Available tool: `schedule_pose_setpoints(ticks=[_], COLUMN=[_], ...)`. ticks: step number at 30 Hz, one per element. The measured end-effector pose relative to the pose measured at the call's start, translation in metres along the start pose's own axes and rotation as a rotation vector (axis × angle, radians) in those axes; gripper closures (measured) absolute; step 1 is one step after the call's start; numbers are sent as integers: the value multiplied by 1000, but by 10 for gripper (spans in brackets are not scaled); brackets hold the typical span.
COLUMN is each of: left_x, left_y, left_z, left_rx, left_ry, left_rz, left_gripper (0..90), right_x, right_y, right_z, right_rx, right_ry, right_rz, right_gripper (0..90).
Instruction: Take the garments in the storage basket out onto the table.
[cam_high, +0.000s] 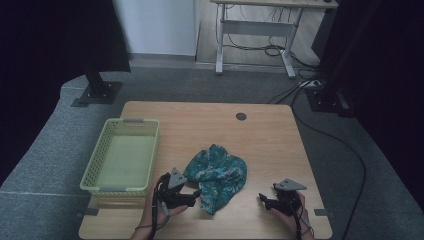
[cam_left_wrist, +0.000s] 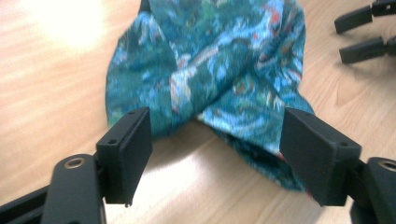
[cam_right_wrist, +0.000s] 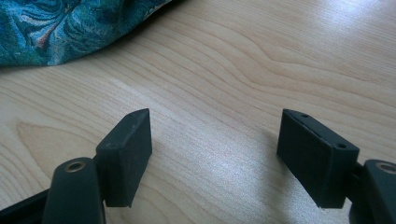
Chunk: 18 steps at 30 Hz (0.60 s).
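1. The left tongs sat near the worktop's front edge, jaws spread wide, released, just short of the crumpled teal cloth.
2. The right tongs lay near the front right corner, also released, jaws apart over bare wood.
3. The cloth rested between them, toward the front middle.
4. A yellow basket stood along the left edge.

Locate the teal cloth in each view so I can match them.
High view: cloth at table centre-front, right of the basket, at the left gripper tips.
Left gripper view: cloth centre-top, just past the open jaws.
Right gripper view: cloth in the top-left corner.
Shared landmark: the wooden table.
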<state>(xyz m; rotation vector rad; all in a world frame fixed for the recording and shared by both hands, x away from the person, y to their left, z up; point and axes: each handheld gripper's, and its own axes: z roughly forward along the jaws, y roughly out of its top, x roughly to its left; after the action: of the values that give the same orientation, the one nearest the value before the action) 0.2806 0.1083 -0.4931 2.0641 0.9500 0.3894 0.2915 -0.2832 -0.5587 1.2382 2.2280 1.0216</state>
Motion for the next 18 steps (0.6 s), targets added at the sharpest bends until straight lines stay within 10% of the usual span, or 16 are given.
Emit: schedule_pose_setpoints(ticks=[18], left_x=[-4], left_y=[-37], left_z=[0], left_rx=[67], left_ry=[41], left_rz=[-7], left_gripper=[237], right_x=[1], right_y=[-1], right_z=[-1], right_rx=[0], right_ry=[-6], right_rz=[2], right_gripper=[258])
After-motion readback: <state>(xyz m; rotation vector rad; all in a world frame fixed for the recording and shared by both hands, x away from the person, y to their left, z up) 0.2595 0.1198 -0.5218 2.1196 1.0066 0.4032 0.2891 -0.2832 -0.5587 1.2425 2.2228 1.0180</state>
